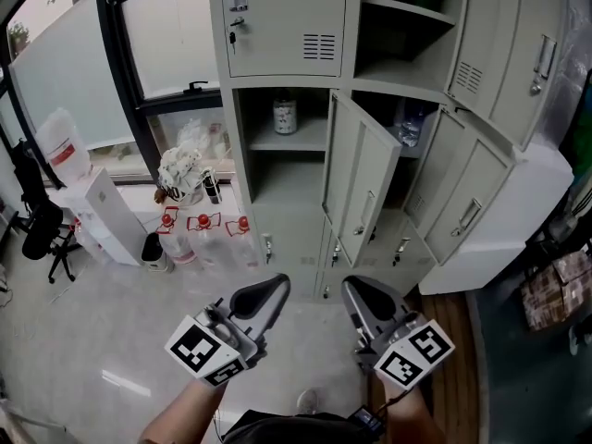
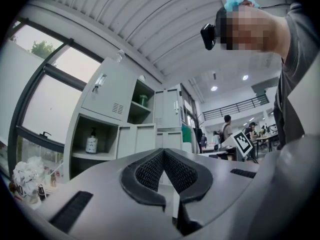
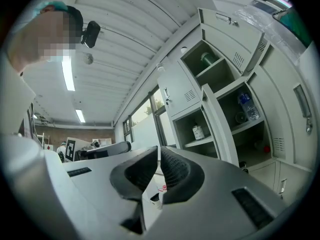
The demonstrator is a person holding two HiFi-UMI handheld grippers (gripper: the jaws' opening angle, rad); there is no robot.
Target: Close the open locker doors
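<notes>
At far left a white bag (image 1: 63, 146) bears a red label, too small to read. The grey locker (image 1: 287, 26) stands ahead with a bottle (image 1: 285, 116) on a bare shelf, its print illegible. A middle door (image 1: 359, 181) and the right-hand doors (image 1: 499, 49) hang open. Below, the left gripper (image 1: 276, 288) and the right gripper (image 1: 355, 291) are clenched on nothing, well apart from the doors.

Red-capped bottles (image 1: 203, 239) on floor (image 1: 111, 340), white box (image 1: 102, 213) beside; black chair (image 1: 42, 234) at left
</notes>
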